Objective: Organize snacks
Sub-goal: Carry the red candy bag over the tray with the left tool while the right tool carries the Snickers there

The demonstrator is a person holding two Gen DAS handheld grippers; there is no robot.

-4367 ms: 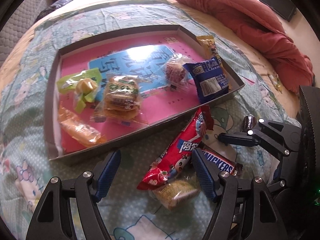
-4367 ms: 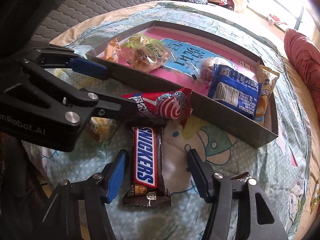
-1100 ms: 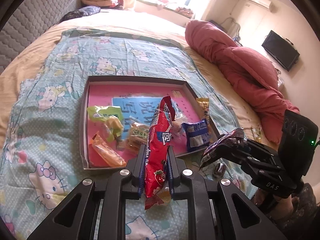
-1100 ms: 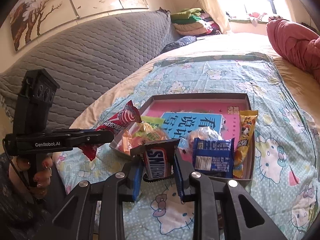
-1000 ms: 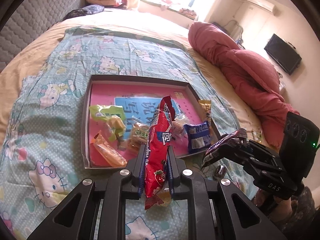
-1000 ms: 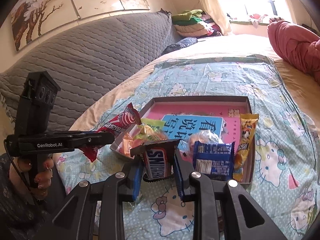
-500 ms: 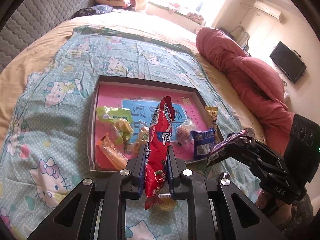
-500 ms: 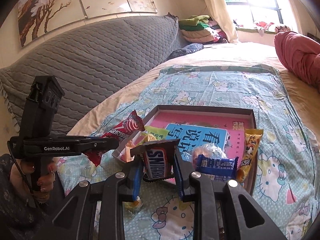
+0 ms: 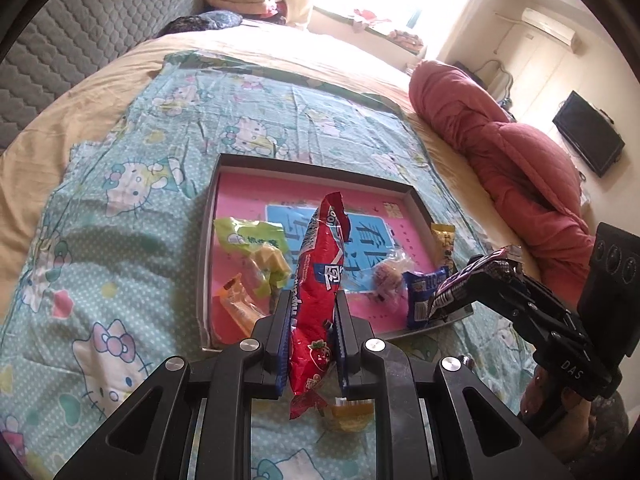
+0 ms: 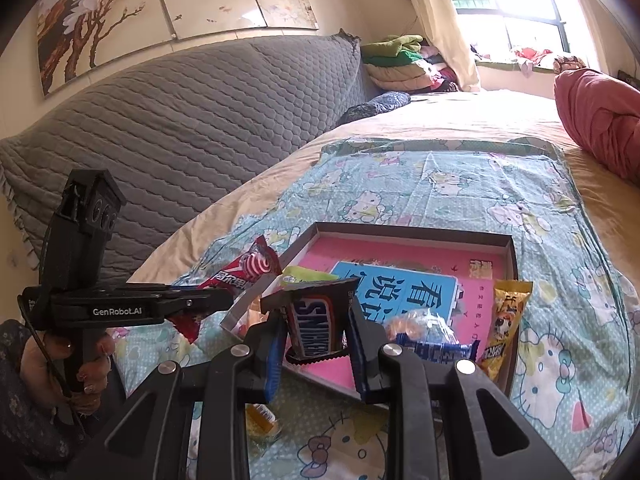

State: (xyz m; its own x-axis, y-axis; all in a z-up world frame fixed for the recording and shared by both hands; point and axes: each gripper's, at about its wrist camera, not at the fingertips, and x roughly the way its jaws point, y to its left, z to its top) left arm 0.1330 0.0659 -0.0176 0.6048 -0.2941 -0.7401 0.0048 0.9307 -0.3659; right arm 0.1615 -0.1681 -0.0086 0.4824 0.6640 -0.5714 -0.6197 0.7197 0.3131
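Observation:
My left gripper [image 9: 311, 304] is shut on a long red snack packet [image 9: 320, 276], held upright above the near edge of the shallow box [image 9: 312, 170] with a pink floor. In the right wrist view the same packet [image 10: 244, 272] juts from the left gripper [image 10: 224, 300]. My right gripper [image 10: 316, 332] is shut on a Snickers bar [image 10: 314, 330], lifted over the box's near corner [image 10: 508, 240]; the bar [image 9: 472, 276] also shows at the right of the left wrist view. Several wrapped snacks lie in the box, among them a green packet [image 9: 252, 240] and a blue packet [image 10: 436, 350].
The box rests on a teal cartoon-print sheet [image 9: 120, 216] over a bed. One small yellow snack [image 9: 352, 412] lies on the sheet below the left gripper. A red quilt [image 9: 512, 152] is bunched at the right, a grey padded headboard [image 10: 180, 128] at the left.
Since 4.4 s ago both grippers have closed on their snacks and lifted them off the sheet. Over the last second both views have tilted up slightly, showing more of the room.

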